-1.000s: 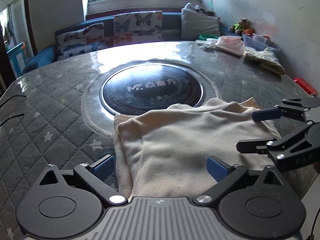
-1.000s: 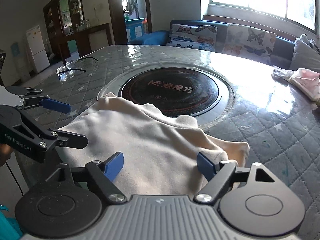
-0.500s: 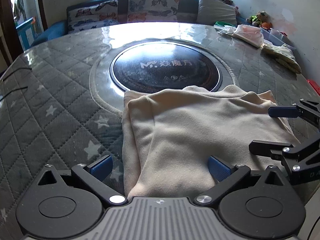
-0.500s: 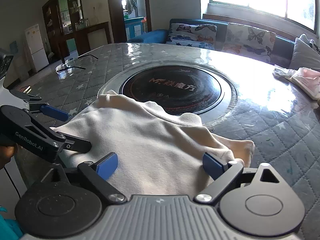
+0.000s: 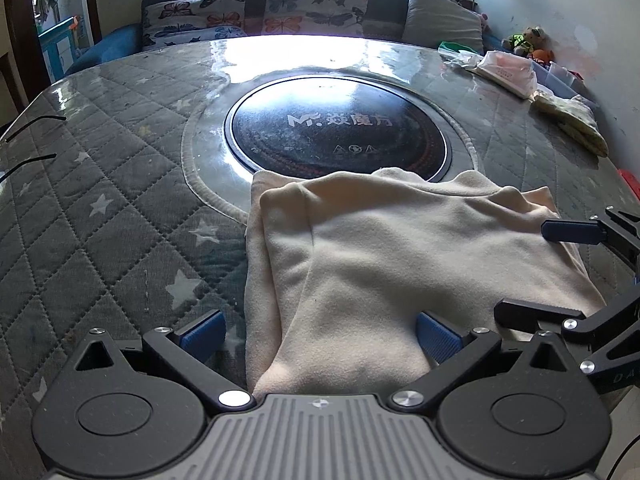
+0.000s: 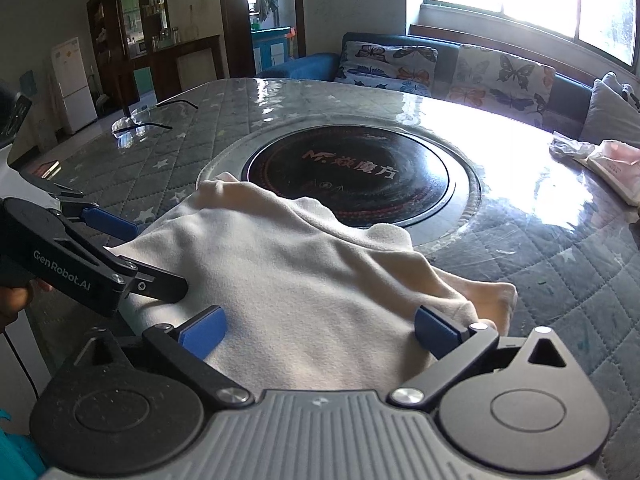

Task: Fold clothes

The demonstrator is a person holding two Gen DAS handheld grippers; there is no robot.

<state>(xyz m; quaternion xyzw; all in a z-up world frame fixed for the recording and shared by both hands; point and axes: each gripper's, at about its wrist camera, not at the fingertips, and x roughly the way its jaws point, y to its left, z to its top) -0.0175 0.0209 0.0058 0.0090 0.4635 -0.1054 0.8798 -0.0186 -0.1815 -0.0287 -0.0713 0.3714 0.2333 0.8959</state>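
Note:
A cream fleece garment (image 5: 400, 256) lies folded on the quilted table near its front edge, its far edge reaching the black round hob. It also shows in the right wrist view (image 6: 304, 280). My left gripper (image 5: 320, 336) is open, its blue pads spread over the garment's near left part. My right gripper (image 6: 320, 328) is open over the garment's near right part. The right gripper shows at the right of the left wrist view (image 5: 560, 272). The left gripper shows at the left of the right wrist view (image 6: 132, 252).
A black round hob (image 5: 340, 132) sits in the table's middle. Eyeglasses (image 6: 140, 120) lie far left. Other clothes (image 5: 508, 72) and a yellow cloth (image 5: 572, 120) are piled at the far right. A sofa with butterfly cushions (image 5: 312, 0) stands behind.
Both grippers have come lower and closer over the garment's near edge. Both stay open. The garment has not moved.

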